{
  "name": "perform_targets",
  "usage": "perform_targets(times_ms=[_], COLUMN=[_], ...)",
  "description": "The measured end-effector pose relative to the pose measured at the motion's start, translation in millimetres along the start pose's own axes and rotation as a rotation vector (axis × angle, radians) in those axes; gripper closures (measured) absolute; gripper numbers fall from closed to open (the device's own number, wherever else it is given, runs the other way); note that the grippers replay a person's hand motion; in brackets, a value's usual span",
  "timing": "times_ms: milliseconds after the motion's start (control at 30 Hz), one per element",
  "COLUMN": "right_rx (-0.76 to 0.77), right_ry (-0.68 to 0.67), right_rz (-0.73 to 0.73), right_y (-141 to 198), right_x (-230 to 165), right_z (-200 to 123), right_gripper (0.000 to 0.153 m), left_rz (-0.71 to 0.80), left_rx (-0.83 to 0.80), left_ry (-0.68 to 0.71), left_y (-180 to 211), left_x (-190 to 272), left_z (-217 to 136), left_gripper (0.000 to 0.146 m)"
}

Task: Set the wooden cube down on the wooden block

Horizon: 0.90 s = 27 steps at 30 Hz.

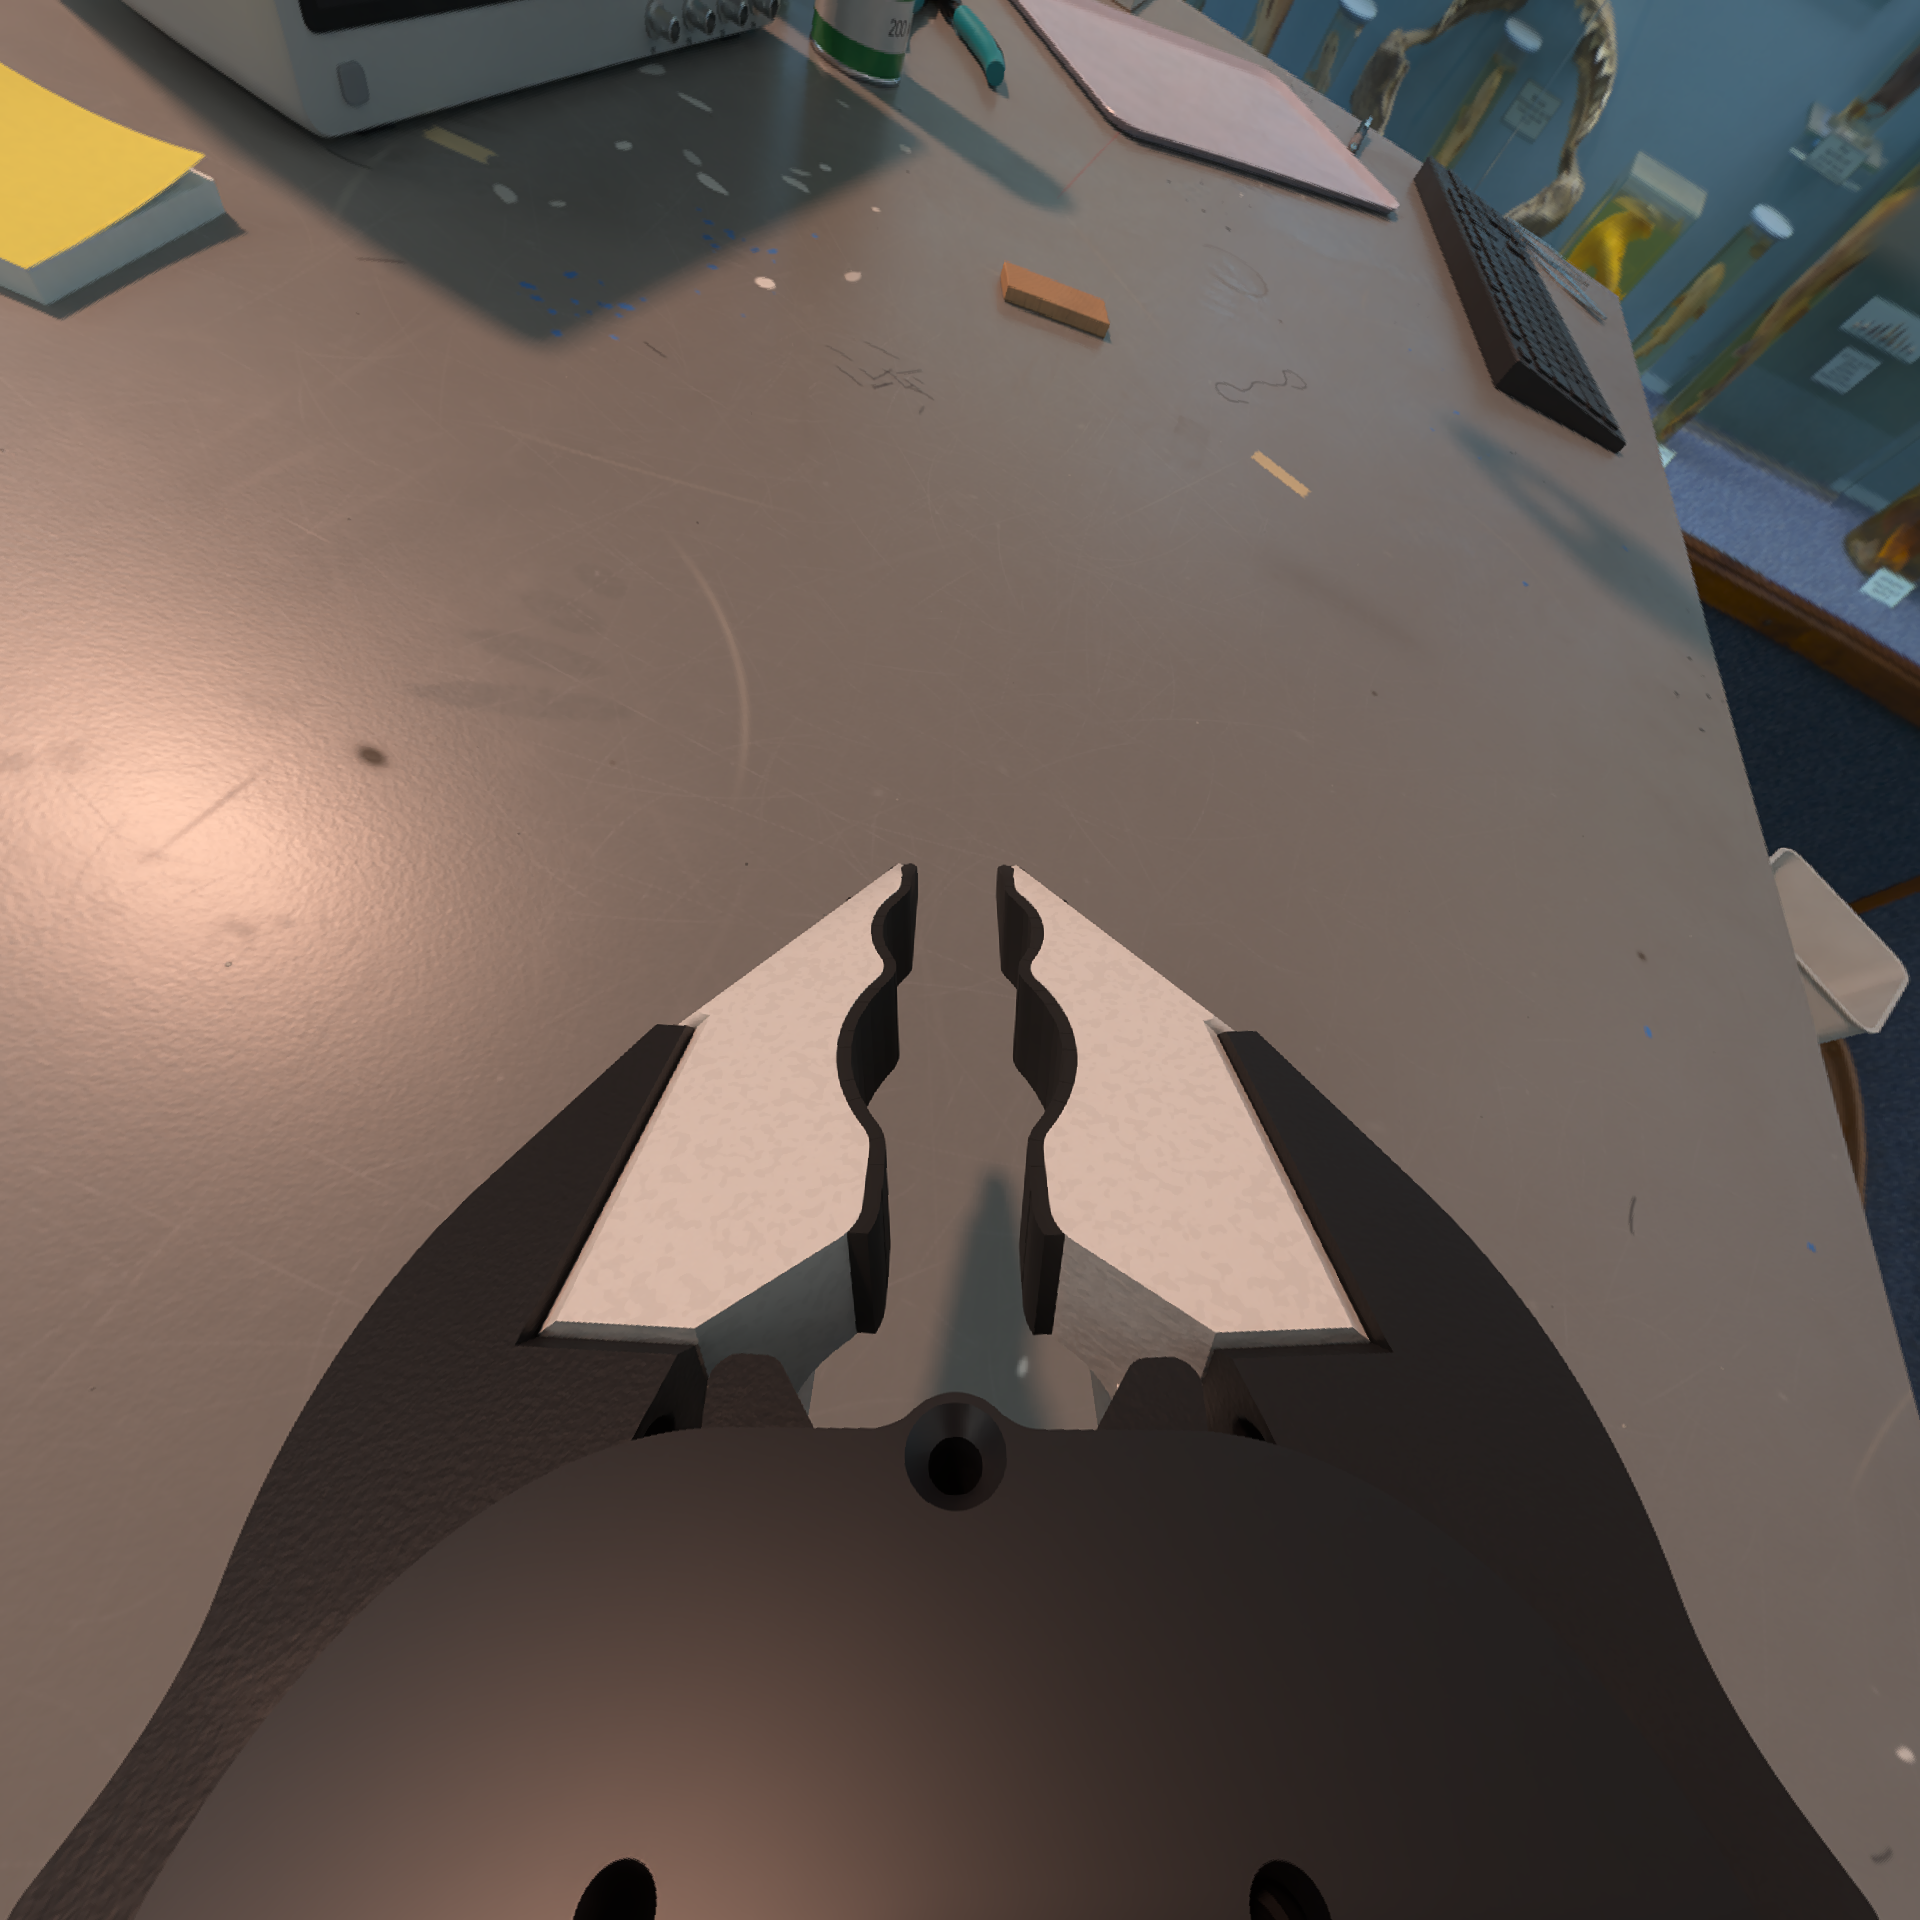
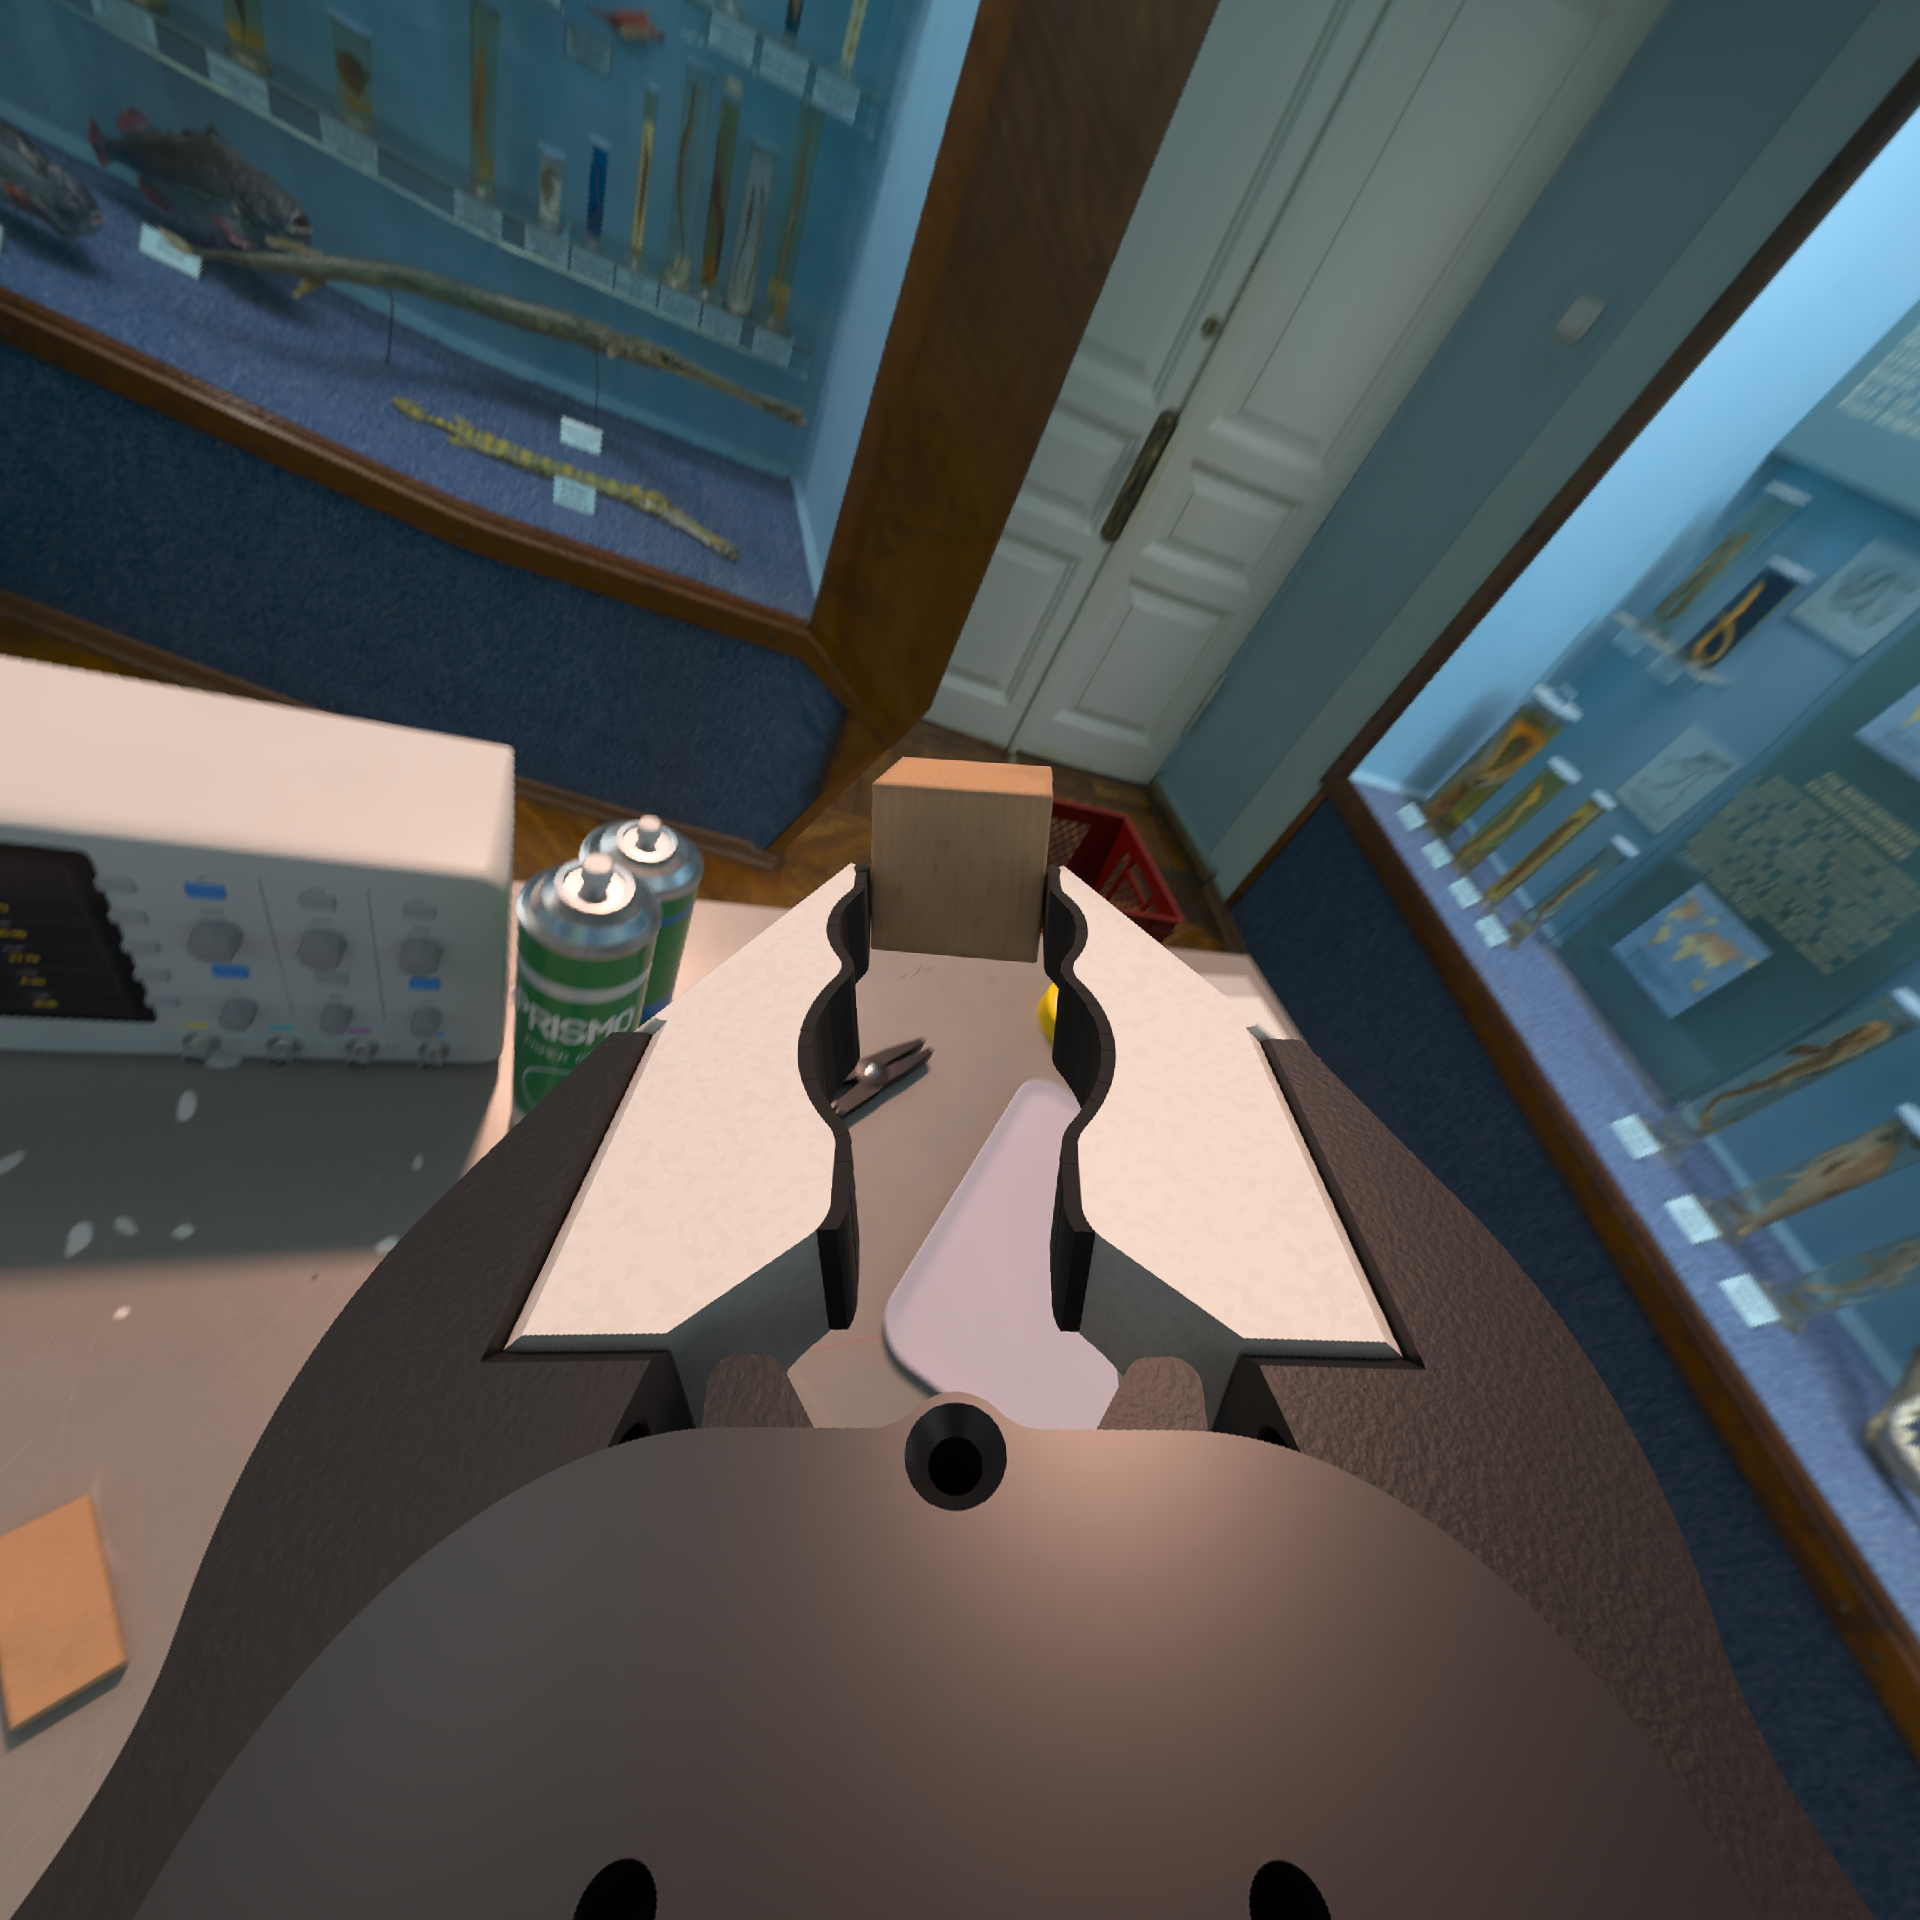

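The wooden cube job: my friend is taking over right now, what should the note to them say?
Right gripper: shut on the wooden cube, held up off the table.
Left gripper: empty, jaws slightly apart, hanging over bare table.
Wooden block: flat on the table, low to the right gripper's left, nothing on it.
Done: cube picked up.
Left: carry it over the block, lower it, let go.

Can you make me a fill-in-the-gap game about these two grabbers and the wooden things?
1. The wooden cube is held by the ____ gripper.
2. The left gripper holds ____.
3. The flat wooden block lies on the ____.
4. Two ____ spray cans stand beside the white instrument.

Missing words: right; nothing; table; green
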State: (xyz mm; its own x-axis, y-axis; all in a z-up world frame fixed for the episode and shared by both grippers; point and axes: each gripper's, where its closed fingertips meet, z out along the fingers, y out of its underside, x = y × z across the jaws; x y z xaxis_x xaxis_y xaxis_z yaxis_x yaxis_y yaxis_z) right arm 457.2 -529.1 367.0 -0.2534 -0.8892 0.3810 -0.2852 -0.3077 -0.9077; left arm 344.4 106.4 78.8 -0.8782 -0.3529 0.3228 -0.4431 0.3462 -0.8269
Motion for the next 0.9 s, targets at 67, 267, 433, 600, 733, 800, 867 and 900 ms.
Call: perform_targets(times_ms=[67,267,433,600,733,800,867,900], right_rx=[-0.029,-0.182,-0.291,-0.365,-0.435,-0.468,-0.513,-0.536], right_ry=[-0.028,-0.104,-0.156,-0.198,-0.244,-0.269,-0.289,-0.303], right_rz=[0.025,-0.024,-0.072,-0.116,-0.208,-0.231,-0.282,-0.294], right_y=[23,96,140,173,192,203,217,225], right_x=[-11,-50,-72,-92,-113,-123,-133,-138], right_z=[6,28,36,39,41,42,43,43], right_gripper=[0.120,0.120,0.120,0.120,0.120,0.120,0.120,0.120], left_rz=[-0.008,0.000,-0.009,-0.011,-0.004,-0.003,-0.002,-0.001], left_rx=[-0.001,-0.025,-0.023,-0.037,-0.042,-0.040,-0.041,-0.041], left_ry=[0.005,0.013,0.013,0.020,0.021,0.021,0.021,0.021], left_y=[1,7,8,12,13,12,12,12], left_x=[-1,3,1,0,2,2,2,2], left_z=[2,6,5,8,8,8,7,7], left_gripper=[0.131,0.131,0.131,0.131,0.131,0.131,0.131,0.131])
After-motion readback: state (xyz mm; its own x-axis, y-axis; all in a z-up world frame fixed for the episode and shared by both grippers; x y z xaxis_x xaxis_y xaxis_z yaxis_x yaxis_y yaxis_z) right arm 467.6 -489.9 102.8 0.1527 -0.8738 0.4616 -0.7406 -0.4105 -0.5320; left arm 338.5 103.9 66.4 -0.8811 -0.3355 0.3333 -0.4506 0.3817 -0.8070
